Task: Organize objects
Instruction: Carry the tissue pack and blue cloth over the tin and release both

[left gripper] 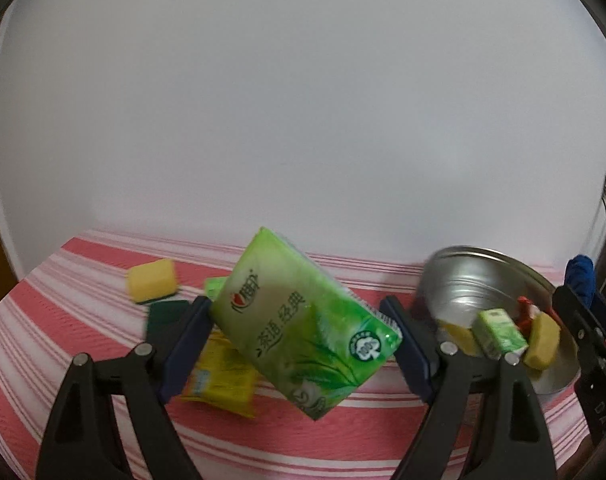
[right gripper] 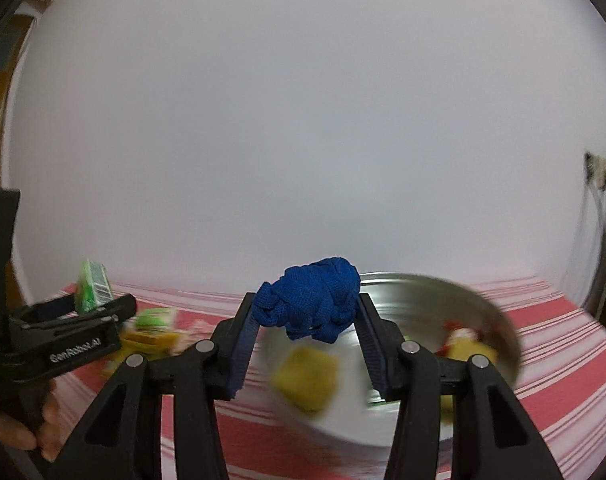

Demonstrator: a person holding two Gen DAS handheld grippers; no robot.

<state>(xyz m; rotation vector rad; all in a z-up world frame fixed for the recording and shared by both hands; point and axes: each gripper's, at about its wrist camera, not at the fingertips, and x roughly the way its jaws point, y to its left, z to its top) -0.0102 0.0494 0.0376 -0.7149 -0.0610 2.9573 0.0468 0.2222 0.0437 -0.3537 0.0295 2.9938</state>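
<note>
My left gripper [left gripper: 299,320] is shut on a green tissue pack [left gripper: 303,320] and holds it tilted above the red striped cloth. My right gripper [right gripper: 309,324] is shut on a crumpled blue cloth [right gripper: 311,300] above the near rim of a metal bowl [right gripper: 443,296]. The bowl [left gripper: 463,280] holds a small green pack [left gripper: 499,330], yellow sponges [left gripper: 543,342] and a red-and-white item [left gripper: 525,312]. The left gripper and its green pack [right gripper: 93,286] also show at the left of the right wrist view.
On the striped tablecloth [left gripper: 43,340] lie a yellow sponge [left gripper: 151,280], a dark green sponge [left gripper: 165,314], a yellow packet [left gripper: 219,380] and another green pack [left gripper: 215,286]. A white wall stands behind the table. The right gripper with the blue cloth [left gripper: 581,280] shows at the right edge.
</note>
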